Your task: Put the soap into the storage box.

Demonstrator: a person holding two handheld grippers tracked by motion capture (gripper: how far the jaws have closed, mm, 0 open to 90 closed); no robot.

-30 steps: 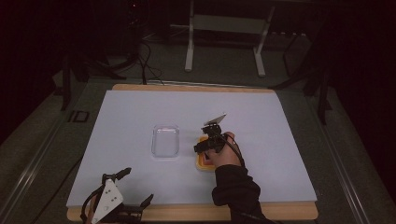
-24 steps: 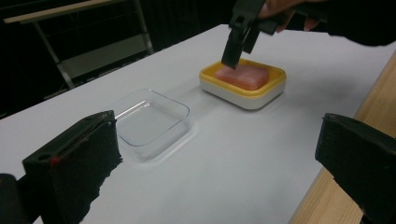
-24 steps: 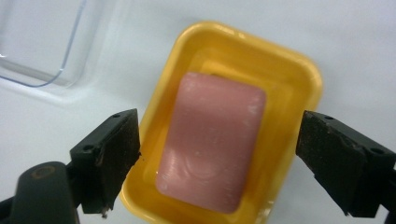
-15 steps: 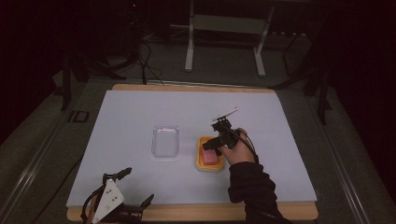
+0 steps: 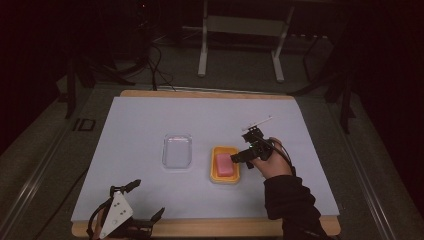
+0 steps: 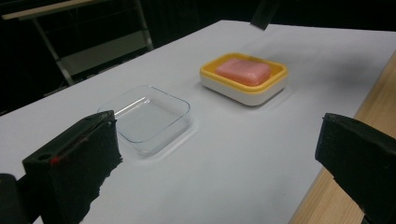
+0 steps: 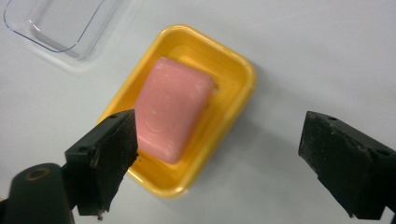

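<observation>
The pink soap (image 5: 224, 163) lay in the yellow dish (image 5: 224, 176) on the desk (image 5: 150, 120), its long axis running from near to far. The right tongs (image 5: 239, 157) hovered beside it, jaws apart. The left tongs (image 5: 145, 200) rested near the front edge, jaws apart.

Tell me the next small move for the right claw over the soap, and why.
Probably shift the right claw sideways until the pink soap sits between its jaws, then lower. The jaws stand wide open above the yellow dish, but the soap lies mostly under one jaw rather than centred, so closing now would likely catch the dish rim instead.
</observation>
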